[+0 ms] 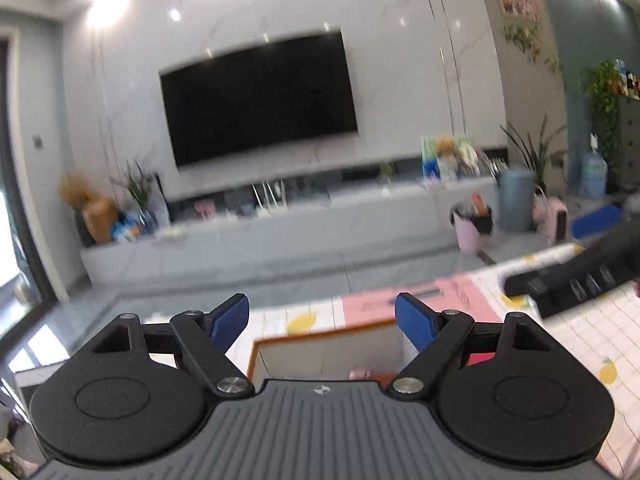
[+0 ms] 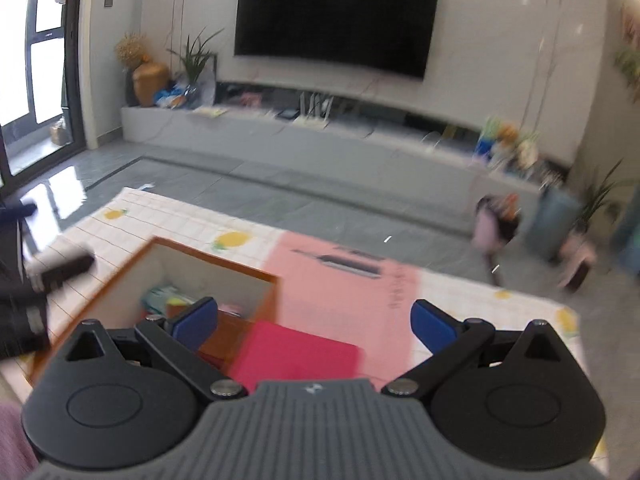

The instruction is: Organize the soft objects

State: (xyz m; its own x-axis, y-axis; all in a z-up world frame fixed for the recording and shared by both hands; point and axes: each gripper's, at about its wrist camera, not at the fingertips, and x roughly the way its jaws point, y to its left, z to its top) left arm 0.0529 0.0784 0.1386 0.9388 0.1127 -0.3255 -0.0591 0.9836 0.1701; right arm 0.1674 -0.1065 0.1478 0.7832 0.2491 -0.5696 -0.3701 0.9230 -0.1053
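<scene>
An orange-rimmed open box (image 2: 212,266) stands on the lemon-print tablecloth (image 2: 180,216), with small soft items (image 2: 164,298) lying in its bottom. A folded red cloth (image 2: 296,354) lies at the box's near right corner, below my right gripper (image 2: 316,326), which is open and empty above it. In the left wrist view the same box (image 1: 320,338) sits under my left gripper (image 1: 322,324), also open with nothing between its blue pads. A pink item (image 1: 362,372) shows inside the box. Each gripper appears blurred at the edge of the other's view.
A pink mat (image 2: 340,280) with a dark pen-like thing (image 2: 352,262) covers the table to the right of the box. Beyond the table are grey floor, a low TV bench (image 1: 280,224), a wall TV (image 1: 260,96), plants and a pink bin (image 1: 468,232).
</scene>
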